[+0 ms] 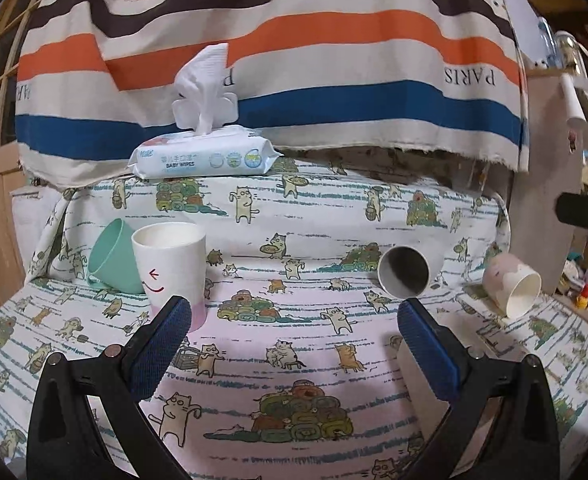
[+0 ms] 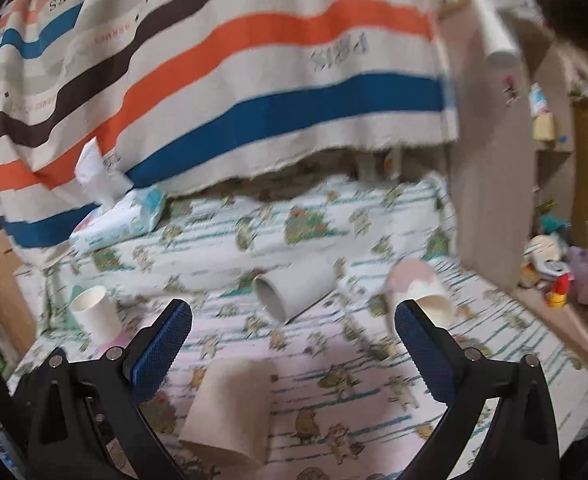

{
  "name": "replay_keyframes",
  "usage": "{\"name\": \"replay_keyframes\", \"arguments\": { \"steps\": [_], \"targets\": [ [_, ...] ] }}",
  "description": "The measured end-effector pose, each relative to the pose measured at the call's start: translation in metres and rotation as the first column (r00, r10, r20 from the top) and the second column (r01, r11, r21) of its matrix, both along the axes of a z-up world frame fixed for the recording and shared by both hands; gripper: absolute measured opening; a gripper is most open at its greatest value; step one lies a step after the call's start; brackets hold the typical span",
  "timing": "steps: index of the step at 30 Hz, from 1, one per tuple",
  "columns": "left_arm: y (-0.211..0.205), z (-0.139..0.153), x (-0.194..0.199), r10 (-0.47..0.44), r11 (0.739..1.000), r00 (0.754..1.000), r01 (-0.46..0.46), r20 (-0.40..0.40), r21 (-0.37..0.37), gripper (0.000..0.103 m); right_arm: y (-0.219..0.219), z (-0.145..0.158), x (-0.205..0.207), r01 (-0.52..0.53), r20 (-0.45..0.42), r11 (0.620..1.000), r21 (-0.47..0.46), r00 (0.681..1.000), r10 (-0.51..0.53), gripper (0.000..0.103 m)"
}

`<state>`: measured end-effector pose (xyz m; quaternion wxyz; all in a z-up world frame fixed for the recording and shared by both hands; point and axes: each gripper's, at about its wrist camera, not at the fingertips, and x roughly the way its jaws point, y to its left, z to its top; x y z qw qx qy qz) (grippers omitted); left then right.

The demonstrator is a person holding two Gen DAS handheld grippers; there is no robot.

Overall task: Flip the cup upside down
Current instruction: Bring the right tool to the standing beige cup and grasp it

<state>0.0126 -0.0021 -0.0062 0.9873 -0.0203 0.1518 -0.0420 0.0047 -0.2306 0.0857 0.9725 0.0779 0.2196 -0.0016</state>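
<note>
Several cups sit on a cat-print cloth [image 1: 294, 344]. A white smiley cup [image 1: 171, 268] stands upright at left, with a tilted mint green cup [image 1: 113, 258] leaning behind it. A grey cup [image 1: 406, 270] lies on its side, mouth toward me. A pink-and-white cup [image 1: 512, 284] lies on its side at right. My left gripper [image 1: 291, 320] is open and empty, low over the cloth. My right gripper [image 2: 294, 322] is open and empty. In the blurred right wrist view a beige cup [image 2: 229, 412] stands upside down just below it; the grey cup [image 2: 294, 290] and pink cup [image 2: 422, 292] lie beyond.
A baby wipes pack [image 1: 205, 156] with a tissue sticking up lies at the back of the cloth. A striped cloth [image 1: 277, 48] hangs behind. A wooden panel [image 1: 542, 184] and cluttered shelves stand at the right, with toys [image 2: 554, 272] on the floor.
</note>
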Motion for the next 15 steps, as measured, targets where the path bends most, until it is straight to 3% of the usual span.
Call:
{"name": "replay_keyframes", "arguments": {
  "steps": [4, 8, 11, 15],
  "targets": [
    [-0.004, 0.000, 0.002, 0.001, 1.000, 1.000, 0.000, -0.007, 0.023, 0.102, 0.007, -0.003, 0.018, -0.027, -0.068, 1.000, 0.001, 0.997, 0.027, 0.102],
    [-0.009, 0.000, 0.001, -0.006, 0.999, 1.000, 0.006, -0.001, 0.051, 0.102, 0.019, -0.011, 0.049, -0.056, -0.226, 0.998, -0.022, 0.973, 0.050, 0.102],
    [-0.009, 0.001, 0.001, -0.007, 0.999, 1.000, 0.007, -0.001, 0.049, 0.102, 0.028, -0.023, 0.075, -0.118, -0.343, 0.993, 0.021, 0.932, 0.118, 0.102],
    [-0.011, 0.001, 0.000, -0.005, 0.999, 1.000, 0.005, 0.000, 0.053, 0.102, 0.040, -0.048, 0.107, -0.155, -0.492, 0.981, 0.116, 0.849, 0.192, 0.102]
  ]
}}
